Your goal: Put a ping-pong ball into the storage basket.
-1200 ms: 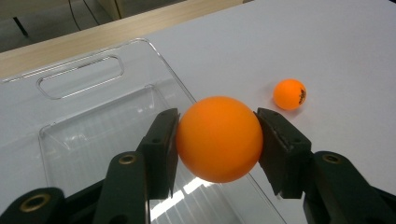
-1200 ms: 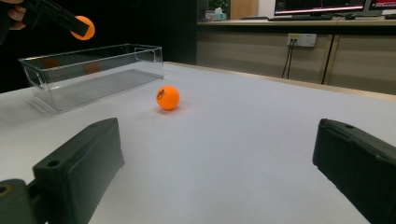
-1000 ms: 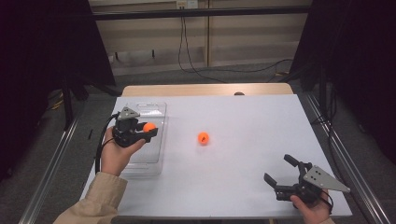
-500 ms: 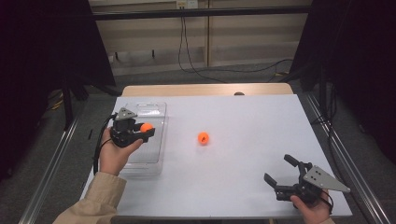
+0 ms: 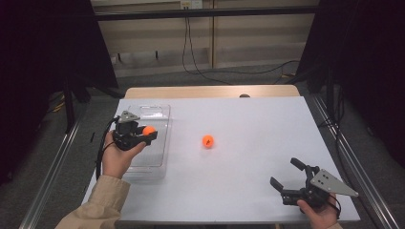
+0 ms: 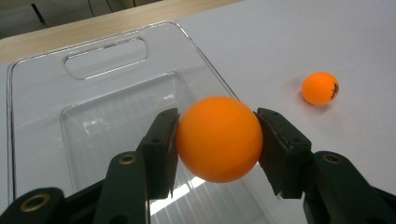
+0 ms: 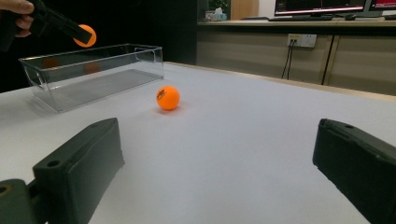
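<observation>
While the left tool [image 6: 217,140] grips one orange ball [image 6: 218,138] over the clear bin [image 5: 160,110] at the left of the surface [image 5: 248,191], ready to drop it in, the right tool [image 5: 288,177] waits open at the near right. A second ball [image 5: 207,140] lies mid-surface, with open room around it and edges well away.

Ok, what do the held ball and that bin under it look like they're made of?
Held ball: smooth matte orange, seemingly light hard plastic like a table-tennis ball; the loose ball carries a printed mark. Bin: clear, glossy rigid plastic by the look; the table shows through its walls, and the edges catch highlights. The left gripper clamps the ball above it.
</observation>
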Action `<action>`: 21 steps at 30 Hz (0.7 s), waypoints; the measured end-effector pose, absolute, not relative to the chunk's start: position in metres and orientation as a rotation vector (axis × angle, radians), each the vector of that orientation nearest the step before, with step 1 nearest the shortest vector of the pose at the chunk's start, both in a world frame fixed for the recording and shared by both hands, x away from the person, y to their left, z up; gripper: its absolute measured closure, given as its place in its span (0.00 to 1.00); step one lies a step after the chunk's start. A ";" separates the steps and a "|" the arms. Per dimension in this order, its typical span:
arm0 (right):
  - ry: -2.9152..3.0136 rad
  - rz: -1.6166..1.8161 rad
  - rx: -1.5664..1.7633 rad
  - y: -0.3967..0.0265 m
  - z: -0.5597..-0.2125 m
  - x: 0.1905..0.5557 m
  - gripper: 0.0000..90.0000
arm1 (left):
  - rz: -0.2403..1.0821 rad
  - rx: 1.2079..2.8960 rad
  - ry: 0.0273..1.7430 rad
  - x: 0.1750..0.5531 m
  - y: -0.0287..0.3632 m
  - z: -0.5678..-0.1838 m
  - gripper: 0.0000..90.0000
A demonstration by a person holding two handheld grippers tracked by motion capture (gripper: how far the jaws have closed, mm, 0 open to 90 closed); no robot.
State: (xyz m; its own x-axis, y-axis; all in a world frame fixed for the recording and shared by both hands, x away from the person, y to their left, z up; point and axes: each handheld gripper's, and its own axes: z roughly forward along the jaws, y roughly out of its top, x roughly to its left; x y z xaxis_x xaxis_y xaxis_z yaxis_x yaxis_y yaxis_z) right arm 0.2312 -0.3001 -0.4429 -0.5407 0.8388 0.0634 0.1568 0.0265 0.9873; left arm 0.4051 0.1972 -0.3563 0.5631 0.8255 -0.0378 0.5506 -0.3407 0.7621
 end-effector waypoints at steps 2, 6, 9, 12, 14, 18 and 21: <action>1.747 1.557 1.012 -0.300 -0.443 0.231 0.01 | 0.458 2.038 1.110 0.405 0.197 -0.358 0.57; 1.747 1.560 1.010 -0.300 -0.443 0.231 0.01 | 0.460 2.045 1.113 0.406 0.197 -0.361 0.57; 1.746 1.559 1.010 -0.300 -0.443 0.231 0.01 | 0.463 2.045 1.120 0.407 0.197 -0.363 0.57; 1.746 1.559 1.012 -0.300 -0.443 0.231 0.01 | 0.467 2.051 1.125 0.408 0.198 -0.364 0.57; 1.746 1.558 1.014 -0.300 -0.443 0.231 0.01 | 0.463 2.043 1.135 0.408 0.198 -0.366 0.57; 1.748 1.557 1.010 -0.300 -0.443 0.231 0.01 | 0.461 2.057 1.146 0.409 0.199 -0.370 0.57; 1.749 1.558 1.010 -0.300 -0.443 0.231 0.01 | 0.467 2.055 1.147 0.409 0.199 -0.371 0.57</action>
